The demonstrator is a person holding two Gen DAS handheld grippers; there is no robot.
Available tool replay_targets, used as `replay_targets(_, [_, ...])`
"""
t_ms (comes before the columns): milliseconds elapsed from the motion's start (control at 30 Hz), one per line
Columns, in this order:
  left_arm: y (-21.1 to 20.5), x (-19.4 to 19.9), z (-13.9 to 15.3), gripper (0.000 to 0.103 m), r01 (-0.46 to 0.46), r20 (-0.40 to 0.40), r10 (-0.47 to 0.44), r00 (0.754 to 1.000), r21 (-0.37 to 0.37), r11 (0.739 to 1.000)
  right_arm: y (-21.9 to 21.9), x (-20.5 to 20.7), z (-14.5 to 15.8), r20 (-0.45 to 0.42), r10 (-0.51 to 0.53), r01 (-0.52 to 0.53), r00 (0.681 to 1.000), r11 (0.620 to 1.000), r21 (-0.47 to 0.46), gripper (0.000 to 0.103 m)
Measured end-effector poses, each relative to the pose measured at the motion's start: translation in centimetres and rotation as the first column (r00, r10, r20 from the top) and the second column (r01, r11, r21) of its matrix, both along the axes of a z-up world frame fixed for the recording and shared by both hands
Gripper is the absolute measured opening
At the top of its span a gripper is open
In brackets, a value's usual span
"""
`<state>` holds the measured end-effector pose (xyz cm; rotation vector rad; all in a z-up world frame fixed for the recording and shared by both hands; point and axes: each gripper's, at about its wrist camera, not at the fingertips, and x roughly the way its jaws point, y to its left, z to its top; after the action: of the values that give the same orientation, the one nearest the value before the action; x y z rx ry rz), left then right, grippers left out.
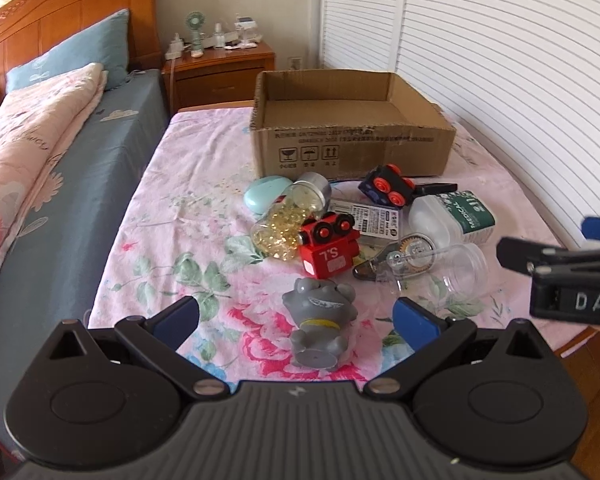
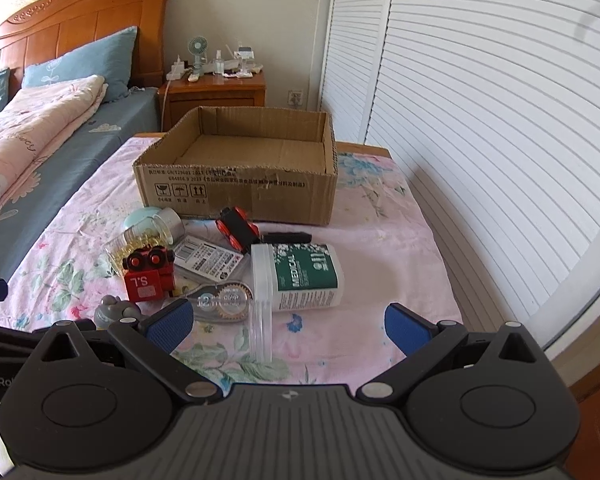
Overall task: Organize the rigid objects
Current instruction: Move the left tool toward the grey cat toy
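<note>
left gripper (image 1: 296,316): mine, jaws wide apart, holding nothing; the grey figure lies between the blue pads, touching neither.
mint case (image 1: 266,194): leftmost of the pile, beside the capsule jar. smooth rounded shell, likely slippery; i'd pinch across its short width.
capsule jar (image 1: 290,216): on its side, silver lid toward the box, part full of yellow capsules. looks the heavier piece and may roll; take it across the body, not the lid.
red toy car (image 1: 328,244): tipped over, wheels up, leaning on the jar. stiff, blocky, flat sides give an easy grip.
grey figure (image 1: 320,320): lying on the flowered cloth nearest me, base toward the camera. looks rubbery and light; grasp across the waist, where it is narrowest.
correction tape (image 1: 414,254): clear shell, gears showing, resting on a flat card pack. light, thin plastic; squeeze gently on the broad faces.
blue toy car (image 1: 388,190): wheels up, just before the box wall. rigid, small.
clear jar (image 1: 460,268): empty, on its side, nearly see-through. light, will roll and skid on the cloth.
medical bottle (image 2: 300,276): on its side, green label. smooth plastic; grip mid-body.
cardboard box (image 2: 236,188): open at the far end of the table, looks empty; my guess at the destination.
right gripper (image 2: 288,330): mine, jaws spread, nothing held; hovers near the clear jar.
</note>
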<state>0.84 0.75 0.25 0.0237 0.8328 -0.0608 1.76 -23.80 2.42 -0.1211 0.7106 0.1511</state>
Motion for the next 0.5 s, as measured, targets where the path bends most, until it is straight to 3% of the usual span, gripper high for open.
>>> replay_targets(167, [0.6,0.5,-0.8,0.102,0.053,0.001,-0.053,0.999,0.033,0.998,0.1,0.7,-0.6,0.023,0.071,-0.071,0.997,0.997,0.011,0.103])
replay_targets(500, [3.4,1.1,-2.5,0.102,0.138,0.001,-0.138,0.990,-0.046,0.989,3.1,2.5,-2.9,-0.004,0.194,-0.194,0.981,0.980,-0.047,0.103])
